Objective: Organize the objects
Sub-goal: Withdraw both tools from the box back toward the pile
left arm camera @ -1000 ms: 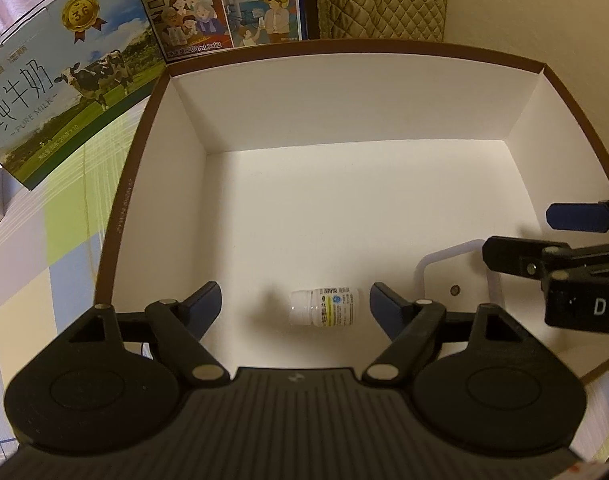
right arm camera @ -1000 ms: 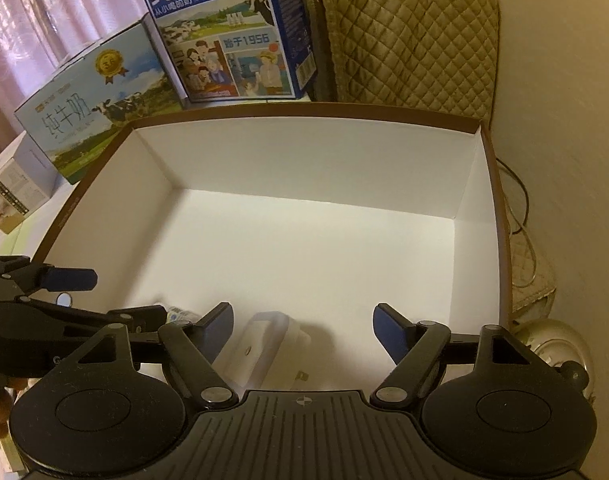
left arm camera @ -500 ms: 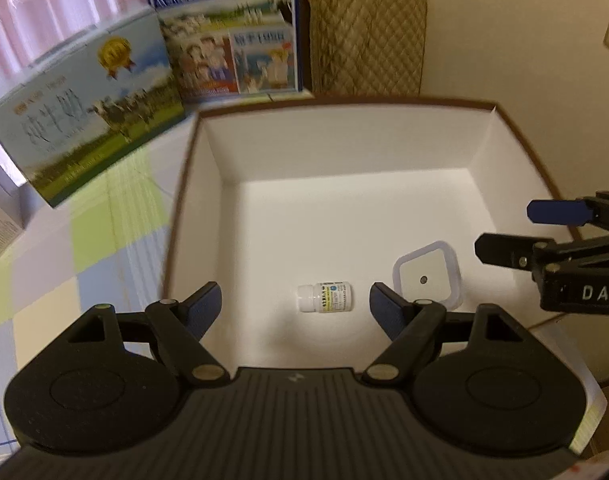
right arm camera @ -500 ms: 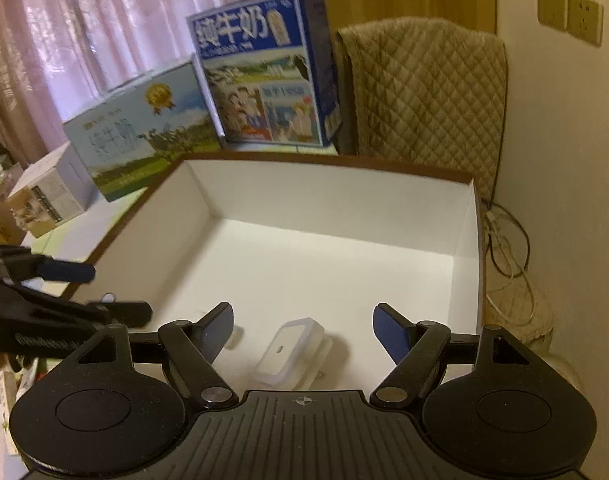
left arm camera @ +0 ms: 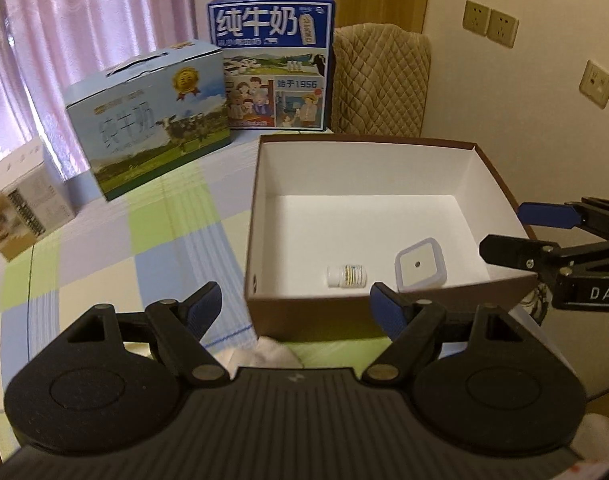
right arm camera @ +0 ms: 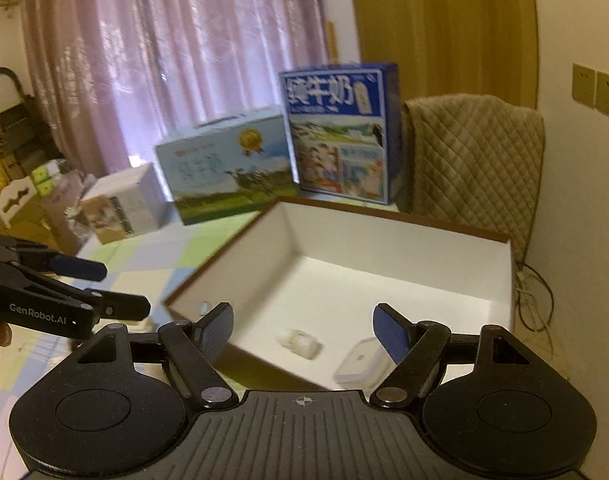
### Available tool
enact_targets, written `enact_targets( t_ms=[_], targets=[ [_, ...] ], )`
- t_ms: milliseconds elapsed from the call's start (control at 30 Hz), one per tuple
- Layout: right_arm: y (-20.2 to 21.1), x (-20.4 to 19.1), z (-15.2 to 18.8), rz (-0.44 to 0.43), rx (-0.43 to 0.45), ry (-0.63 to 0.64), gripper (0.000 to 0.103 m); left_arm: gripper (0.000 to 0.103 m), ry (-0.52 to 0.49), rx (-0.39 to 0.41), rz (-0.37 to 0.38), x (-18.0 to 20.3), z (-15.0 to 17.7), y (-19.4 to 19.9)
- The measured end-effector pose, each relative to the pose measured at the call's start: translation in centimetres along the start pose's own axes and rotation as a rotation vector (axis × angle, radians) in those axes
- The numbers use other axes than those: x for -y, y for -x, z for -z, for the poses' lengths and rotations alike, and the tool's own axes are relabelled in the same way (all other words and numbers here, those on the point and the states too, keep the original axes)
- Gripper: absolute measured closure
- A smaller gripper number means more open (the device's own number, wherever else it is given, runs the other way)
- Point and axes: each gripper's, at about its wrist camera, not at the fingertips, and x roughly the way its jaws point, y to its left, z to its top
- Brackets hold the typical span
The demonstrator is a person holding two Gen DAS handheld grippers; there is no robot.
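Inside the brown-rimmed box (left arm camera: 500, 184), the small bottle (left arm camera: 346, 275) and the white square container (left arm camera: 421, 266) lie side by side, while my left tongs (left arm camera: 294, 306) and right tongs (right arm camera: 304, 330), both wide and empty, have withdrawn above the table, so I judge both placements complete.

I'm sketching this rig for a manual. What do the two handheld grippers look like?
Both are matte black. The left gripper and right gripper have ribbed bodies, round discs, silver pivots and blue-padded fingers. White side lettering reads GenRobot.AI on the left, DAS on the right.
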Motion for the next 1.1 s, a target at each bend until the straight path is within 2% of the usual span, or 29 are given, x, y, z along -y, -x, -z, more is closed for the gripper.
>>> enact_targets(
  t_ms=[433, 600, 833, 1100],
  targets=[
    [1.4, -5.4, 2.1, -0.119, -0.01, 0.007, 0.029, 0.024, 0.113, 0.066, -0.001, -3.7, 5.4, 7.3],
    [0.9, -7.5, 3.9, -0.144, -0.024, 0.011, 0.029, 0.024, 0.166, 0.092, -0.059, -5.4, 8.6, 9.5],
    [0.2, -10.0, 6.1, -0.159, -0.037, 0.035, 0.029, 0.024, 0.268, 0.07, -0.13, -7.6, 13.3, 10.9],
    [-1.1, -12.2, 8.6, -0.181, -0.077, 0.073, 0.029, 0.024, 0.345, 0.024, -0.211, -9.4, 17.9, 10.6]
  ],
)
